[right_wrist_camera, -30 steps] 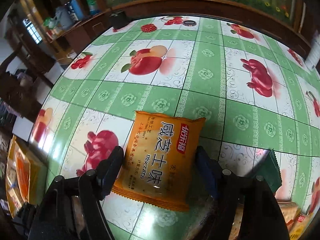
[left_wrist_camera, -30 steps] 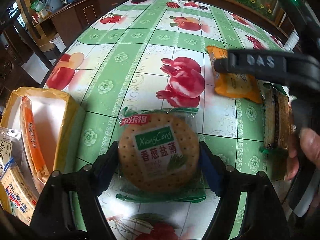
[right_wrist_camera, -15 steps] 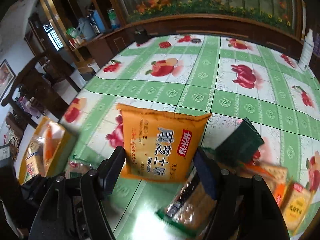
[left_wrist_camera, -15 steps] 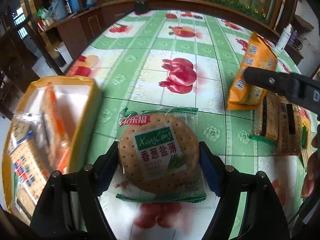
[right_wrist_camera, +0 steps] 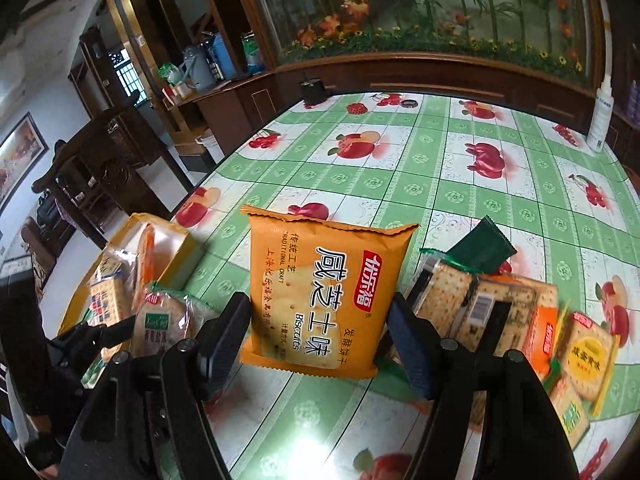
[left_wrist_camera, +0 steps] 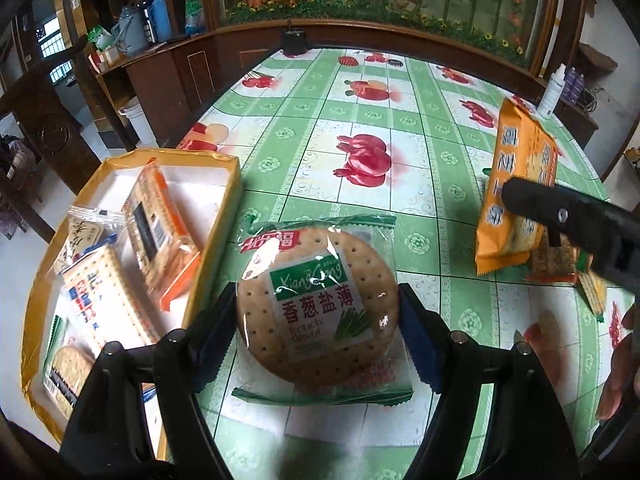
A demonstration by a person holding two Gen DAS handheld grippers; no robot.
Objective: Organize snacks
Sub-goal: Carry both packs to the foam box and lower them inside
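Now L gripper (left_wrist_camera: 318, 320) pinches round cracker pack (left_wrist_camera: 318, 308) btwn fingers; R gripper (right_wrist_camera: 318, 330) pinches orange biscuit pack (right_wrist_camera: 320, 300).

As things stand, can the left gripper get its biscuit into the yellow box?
Probably yes: the box sits open-topped just left of the left gripper, with bare space at its far end.

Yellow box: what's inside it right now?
The yellow box holds several cracker packs, overlapping along its left side; its white floor shows at the far end. Whatever lies beneath them is covered.
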